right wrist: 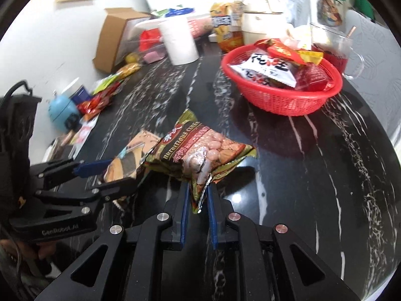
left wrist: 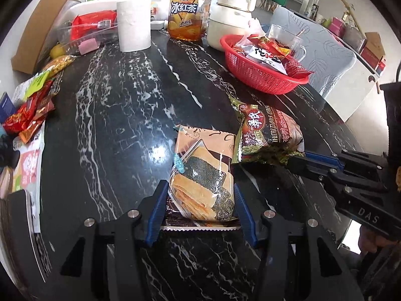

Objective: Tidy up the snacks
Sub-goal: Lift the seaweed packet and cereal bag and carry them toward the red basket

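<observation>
- We are holding a seaweed cracker packet in the left gripper; its blue fingers are pressing on both sides of the packet, which is hanging just above the dark marble table
- We are pinching the crimped end of a cereal snack bag in the right gripper; the jaws are nearly closed on the foil, and the bag is sticking out ahead, off the table
- The two packets are sitting side by side, edges touching or nearly so
- The red basket is lying farther ahead, already holding a white peanut bag and some red packets; so part of the sorting is looking done
- Both held packets are still waiting to go in, we judge; a heap of loose snacks at the left edge is also remaining
</observation>
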Motion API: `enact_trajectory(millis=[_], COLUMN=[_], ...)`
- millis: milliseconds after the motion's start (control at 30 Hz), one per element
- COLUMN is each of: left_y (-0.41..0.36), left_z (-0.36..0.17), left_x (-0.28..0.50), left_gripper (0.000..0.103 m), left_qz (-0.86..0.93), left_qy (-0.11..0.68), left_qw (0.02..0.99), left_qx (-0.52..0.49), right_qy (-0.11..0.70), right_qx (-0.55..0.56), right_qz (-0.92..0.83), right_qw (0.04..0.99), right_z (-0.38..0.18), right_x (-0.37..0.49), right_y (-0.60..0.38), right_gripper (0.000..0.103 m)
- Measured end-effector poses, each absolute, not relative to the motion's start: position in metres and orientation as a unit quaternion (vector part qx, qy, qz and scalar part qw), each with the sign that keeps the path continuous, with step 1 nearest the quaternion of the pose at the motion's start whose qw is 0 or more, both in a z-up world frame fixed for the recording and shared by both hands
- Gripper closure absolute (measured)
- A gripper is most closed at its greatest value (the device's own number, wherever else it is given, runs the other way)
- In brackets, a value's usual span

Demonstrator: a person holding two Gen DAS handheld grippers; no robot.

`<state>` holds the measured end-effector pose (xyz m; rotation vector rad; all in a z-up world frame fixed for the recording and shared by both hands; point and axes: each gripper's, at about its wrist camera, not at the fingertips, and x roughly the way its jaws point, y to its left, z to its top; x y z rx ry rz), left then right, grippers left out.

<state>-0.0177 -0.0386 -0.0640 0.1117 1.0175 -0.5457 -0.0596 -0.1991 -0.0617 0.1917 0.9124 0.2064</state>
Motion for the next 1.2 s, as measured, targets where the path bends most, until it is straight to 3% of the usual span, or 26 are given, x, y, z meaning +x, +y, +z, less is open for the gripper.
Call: enact_trajectory(millis=[67, 100, 167, 300, 533, 1067, 1133, 1200], left_y=[-0.040, -0.042, -0.048, -0.056, -0.061, -0.073, -0.073, -0.074], left_z=[-0.065, -0.068, -0.071, -0.073, -0.072, -0.073, -0.073, -0.074], left_x=[-0.017, -0.015, -0.013, -0.010, -0.001, 0.019, 0.022, 0.024], left_gripper=[0.051, 0.051, 0.050, 0.050, 0.049, 0.049, 0.049, 0.049], left_qz=[-0.257, -0.257, -0.251, -0.246, -0.238, -0.240, -0.237, -0.233], left_qy=[0.484, 0.492, 0.496, 0.493, 0.499, 0.496, 0.494, 0.489], left_qw=[0.834, 0.830, 0.828, 0.830, 0.829, 0.828, 0.830, 0.834], left_qx=[0.055, 0.060, 0.072, 0.086, 0.083, 0.102, 0.102, 0.104], right_qy=[0.436, 0.433, 0.423, 0.411, 0.426, 0.431, 0.436, 0.447], right_qx=[0.084, 0.076, 0.049, 0.003, 0.006, -0.099, -0.089, -0.072], right_qz=[0.105, 0.105, 0.093, 0.076, 0.124, 0.207, 0.211, 0.214], right_qw=[0.890, 0.892, 0.900, 0.908, 0.896, 0.873, 0.870, 0.866], right_z=[-0.060, -0.058, -0.053, -0.047, -0.050, -0.064, -0.068, -0.071], right_x=[-0.062, -0.064, -0.068, -0.071, -0.055, -0.012, -0.009, -0.007], right_y=[-0.199, -0.199, -0.198, -0.200, -0.206, -0.185, -0.185, -0.187], right_gripper=[0.083, 0.068, 0.049, 0.029, 0.029, 0.029, 0.034, 0.046])
